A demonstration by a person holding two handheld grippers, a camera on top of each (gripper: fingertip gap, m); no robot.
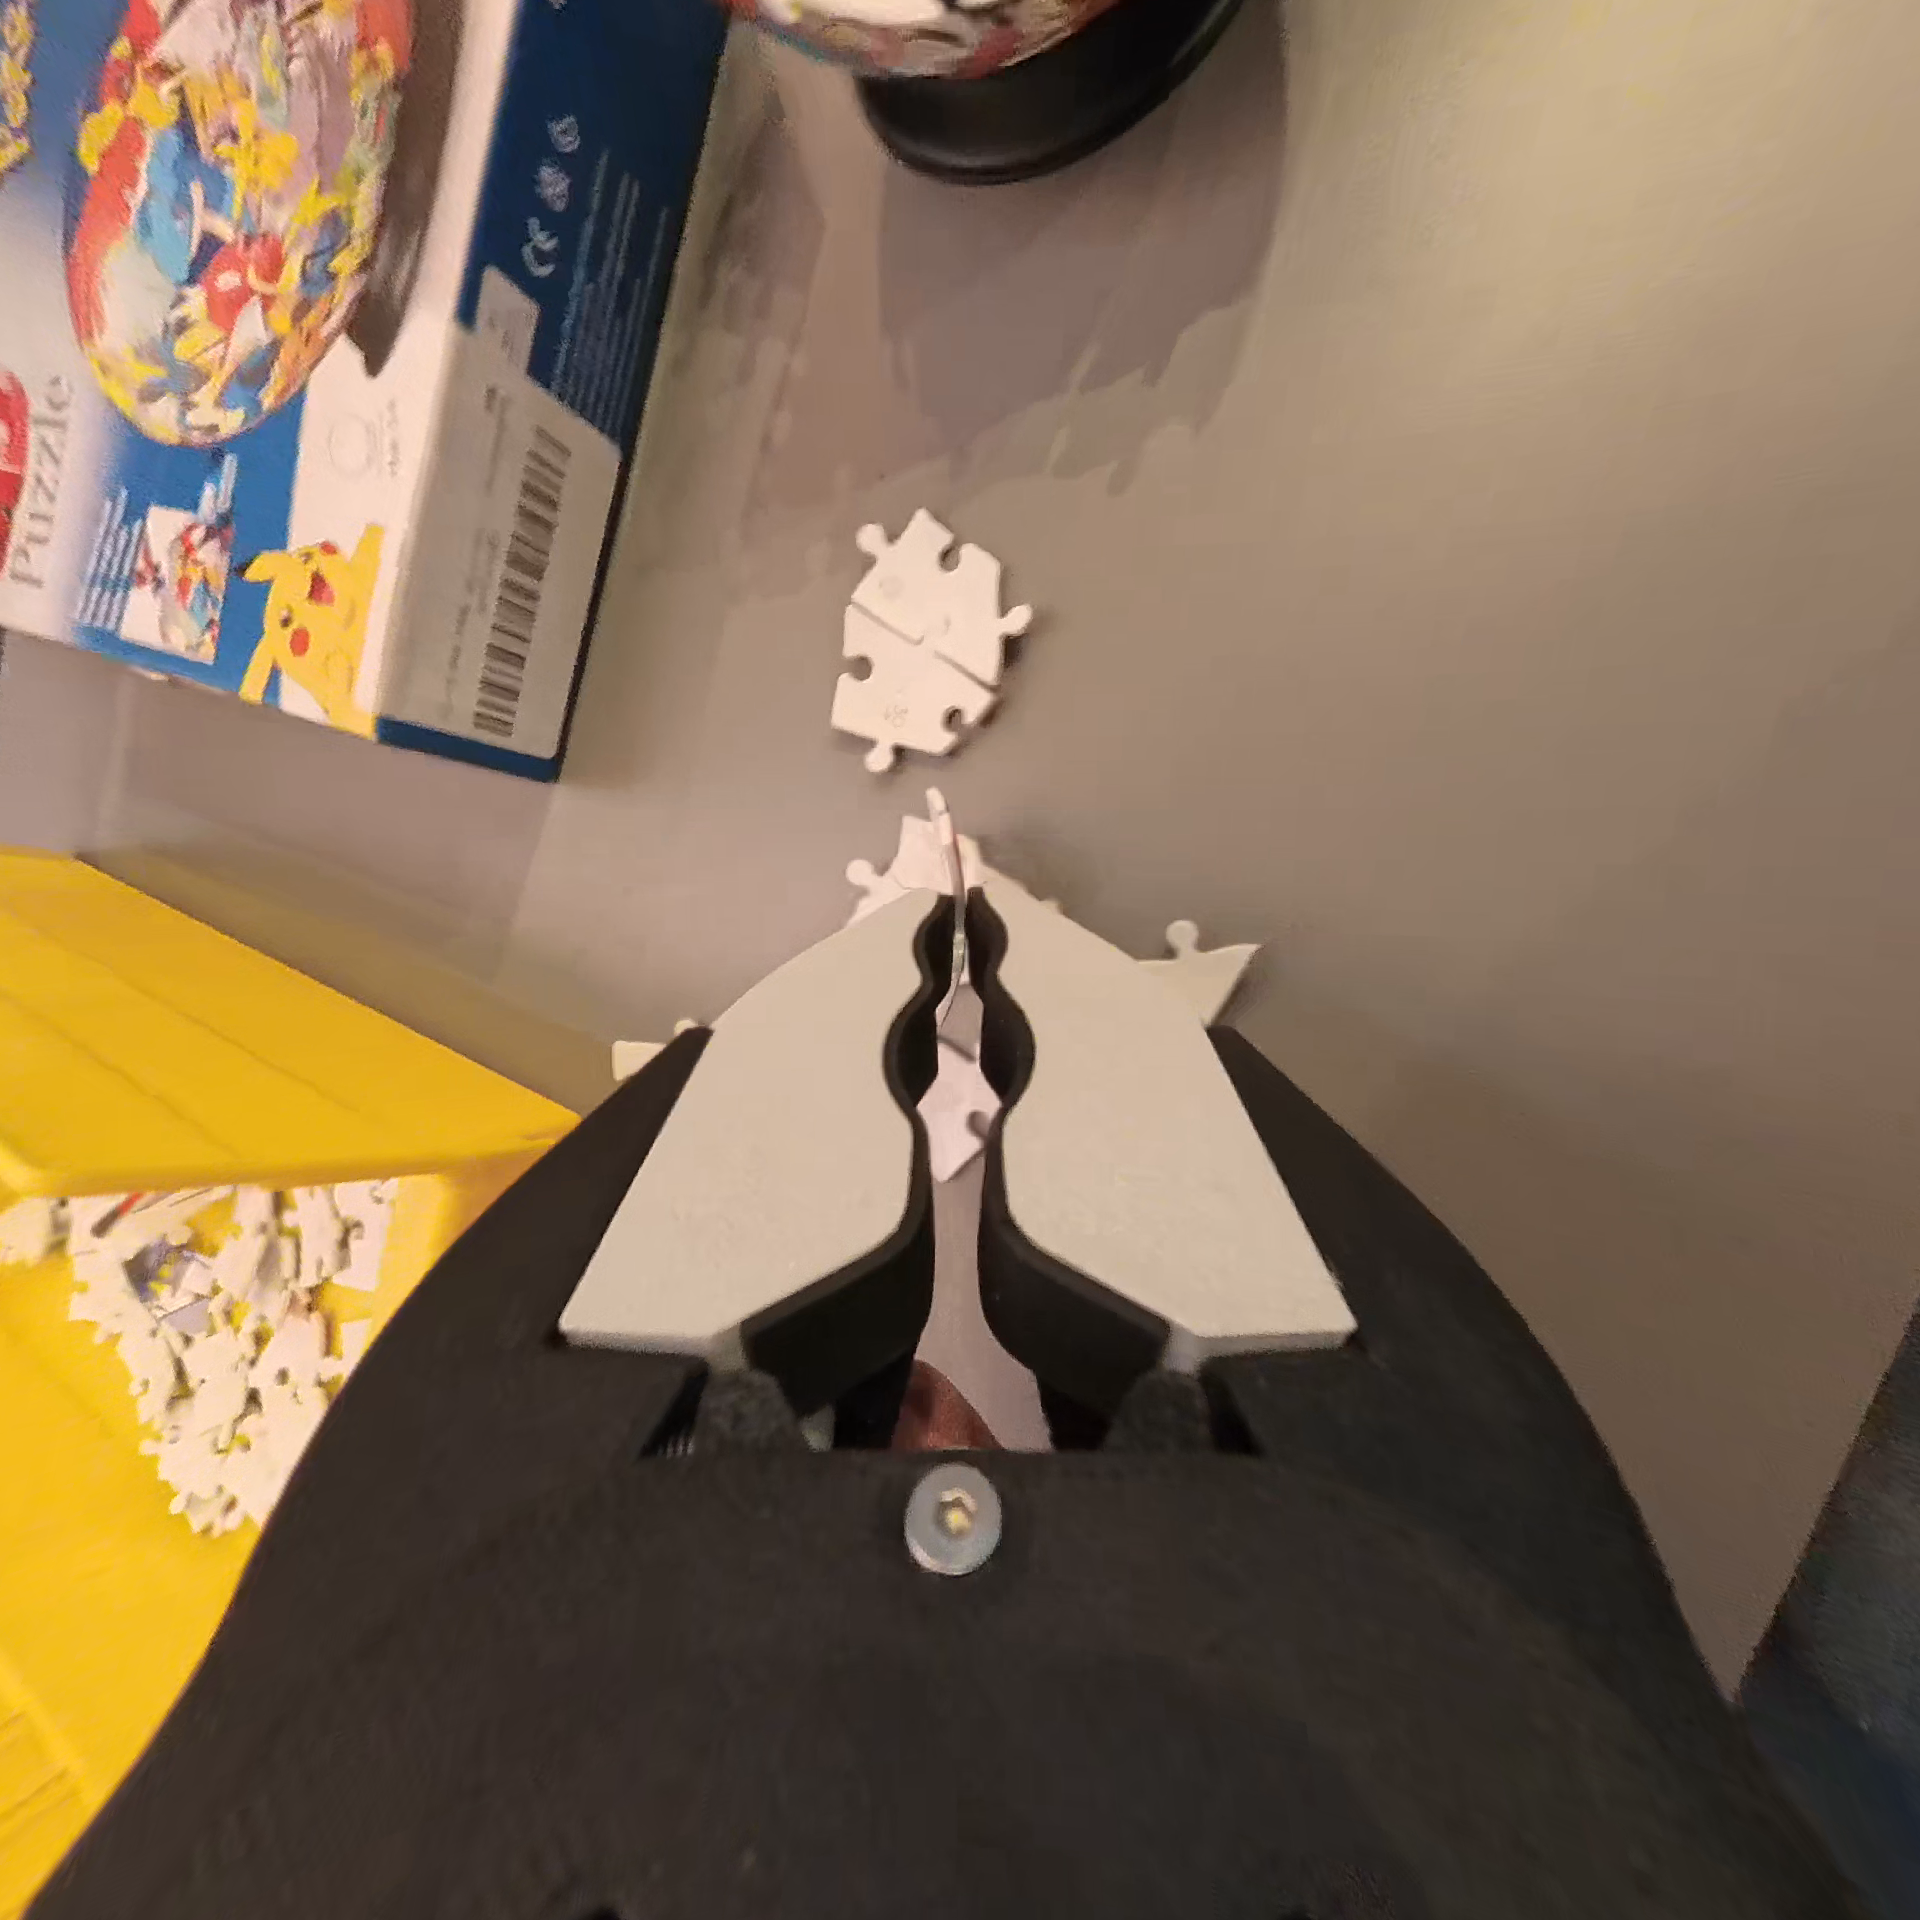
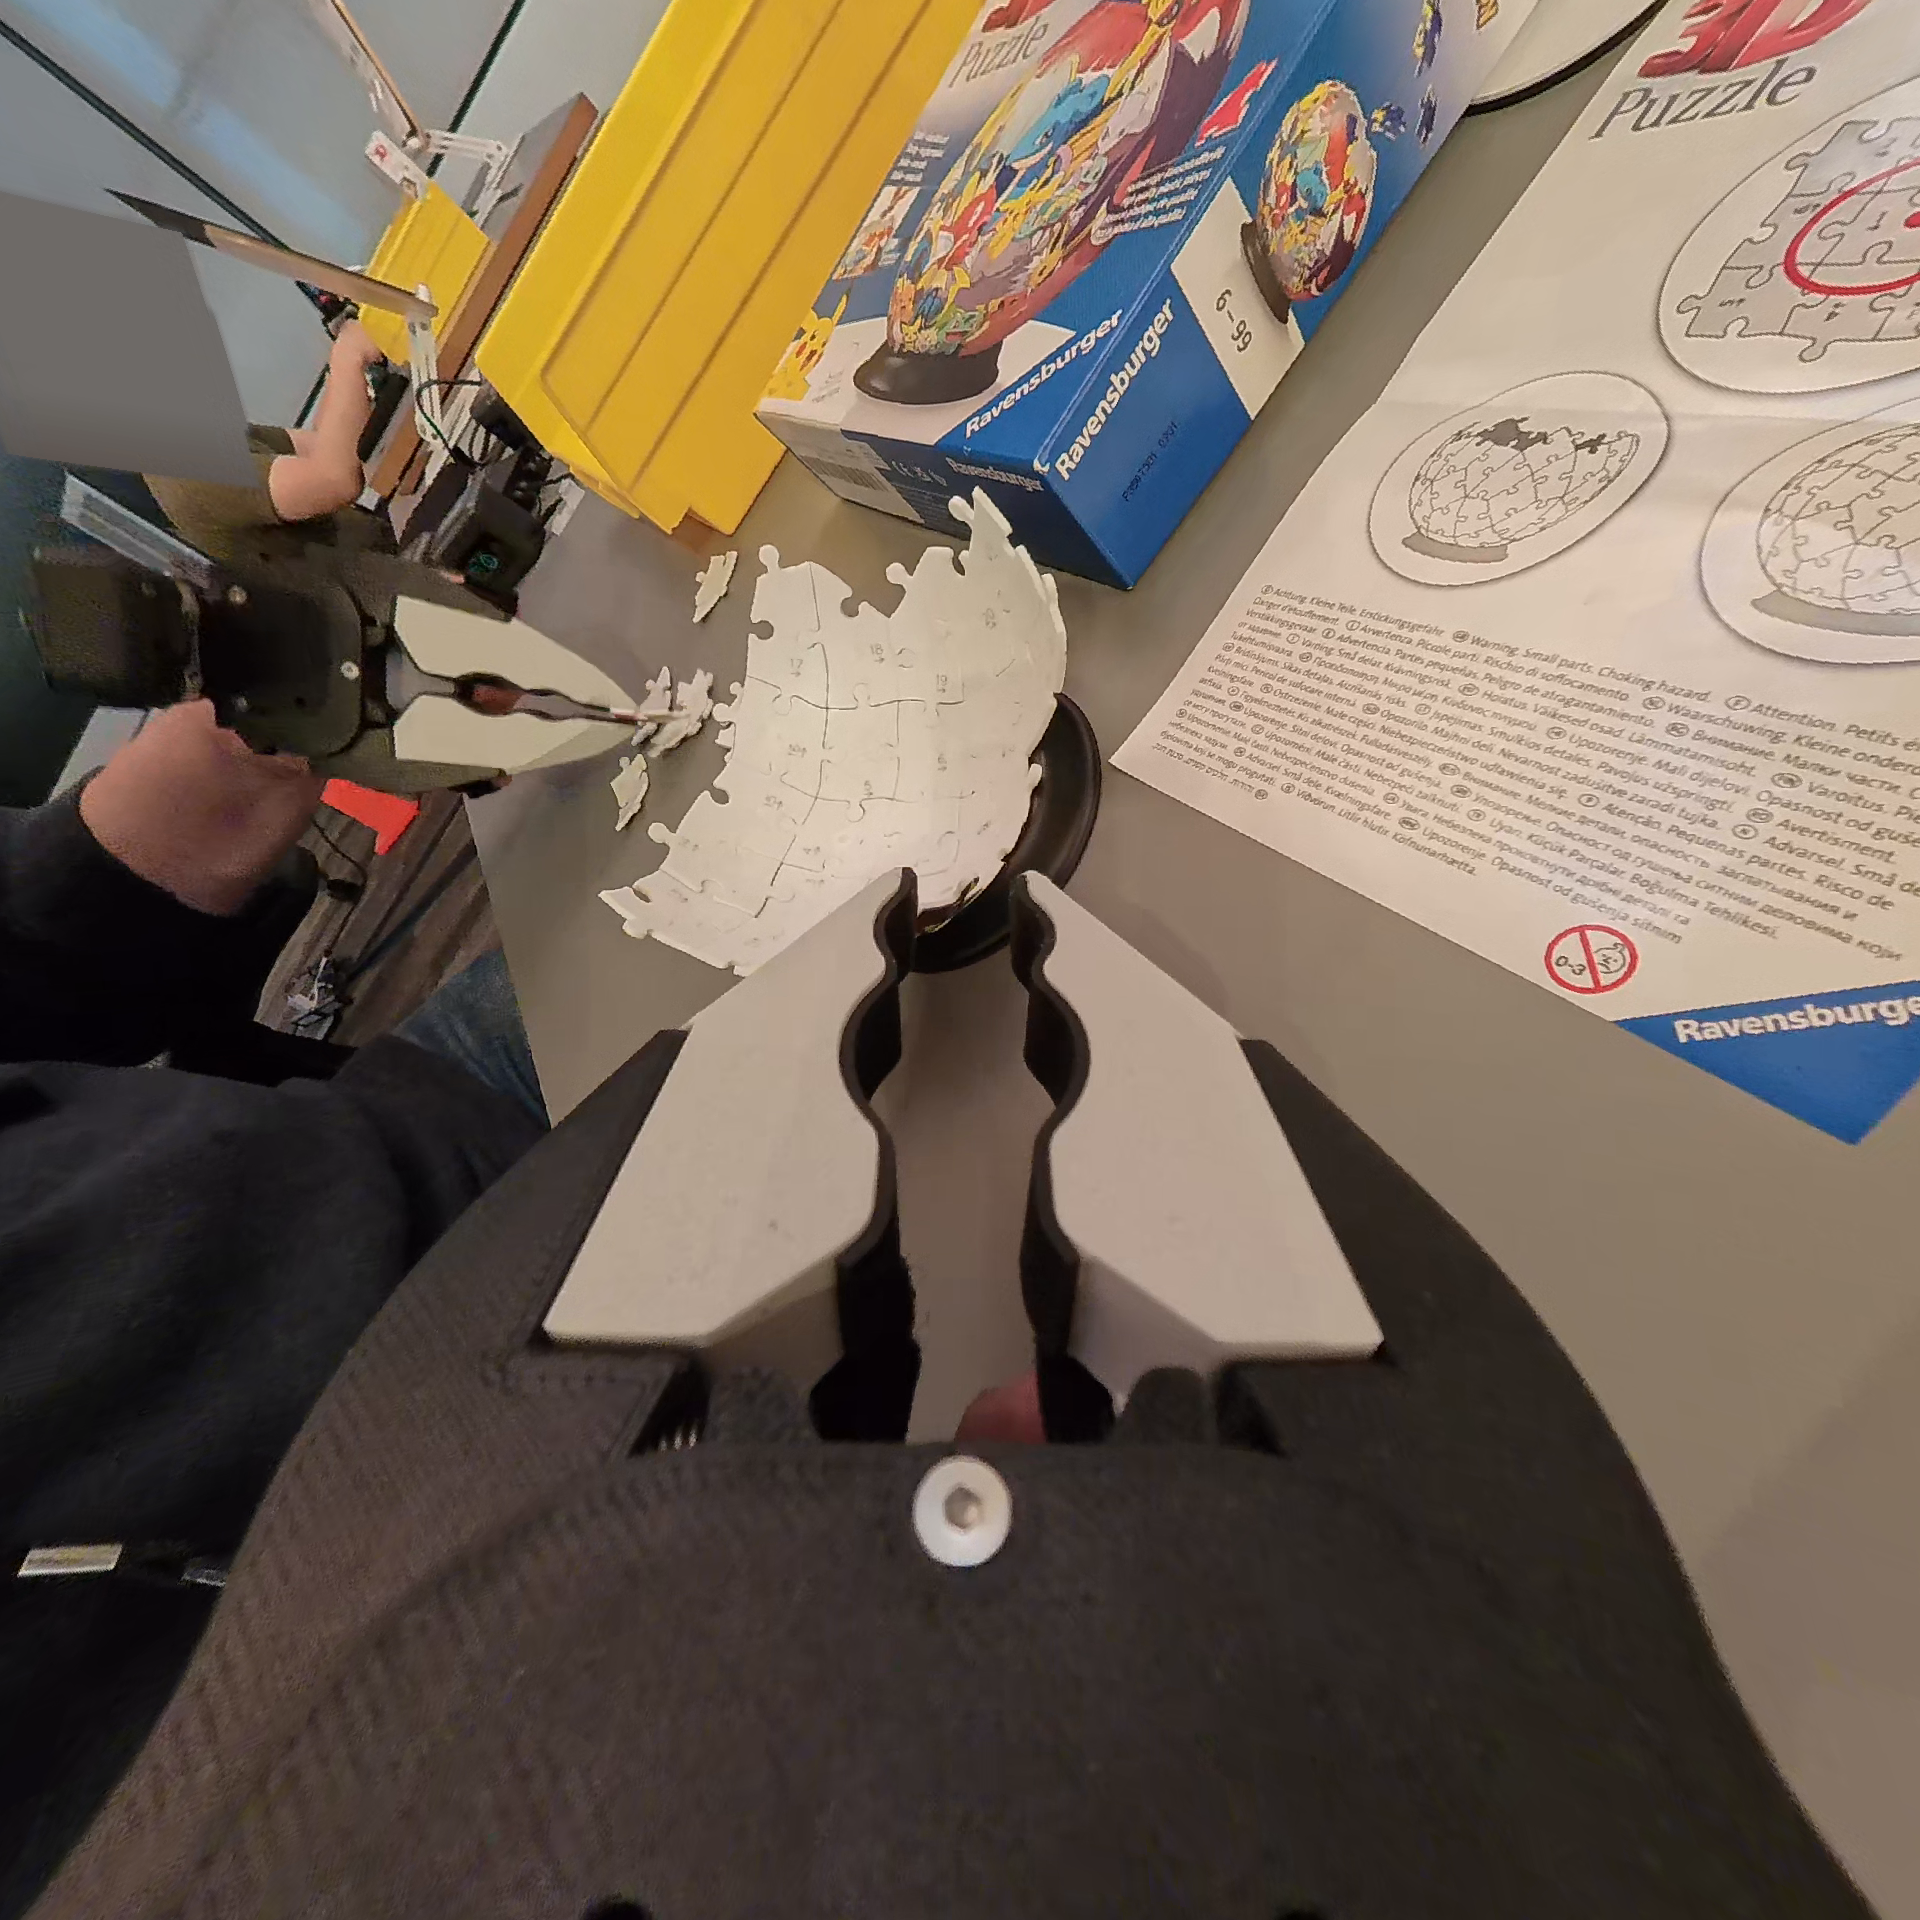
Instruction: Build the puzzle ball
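While my grey tabletop (image 2: 1403, 1091) carries everything, I take it from the biggest down. A white folded instruction sheet with printed diagrams (image 2: 1558, 644) lies toward the table's far right, beside the blue cardboard puzzle box with a colourful ball picture (image 2: 1091, 312). A yellow plastic bin (image 2: 665, 291) stands at the far left edge; the left wrist view shows loose white pieces heaped inside it.

Nearer the middle sits the task's thing: the half-built white shell of curved puzzle pieces (image 2: 862, 758), a bowl shape resting tilted on its black round stand (image 2: 1070, 790), open side turned toward my left hand.

My right tongs (image 2: 961, 904) are spread and hold nothing, poised just before the shell's lower rim and the stand. My left tongs (image 1: 961, 914) are pressed together on a single thin white puzzle piece (image 1: 948, 862), gripped edge-on, near the shell's left rim but seemingly not yet touching. A joined pair of white pieces (image 1: 930, 644) lies flat on the table ahead of those tongs, with a few more loose ones close by.

I judge I am mid-way through fitting a piece, with roughly half the ball done. The next move calls for turning the piece to match the rim's tabs, easing it in gently, and probably steadying the shell with my free right tongs so it does not tip off the stand.
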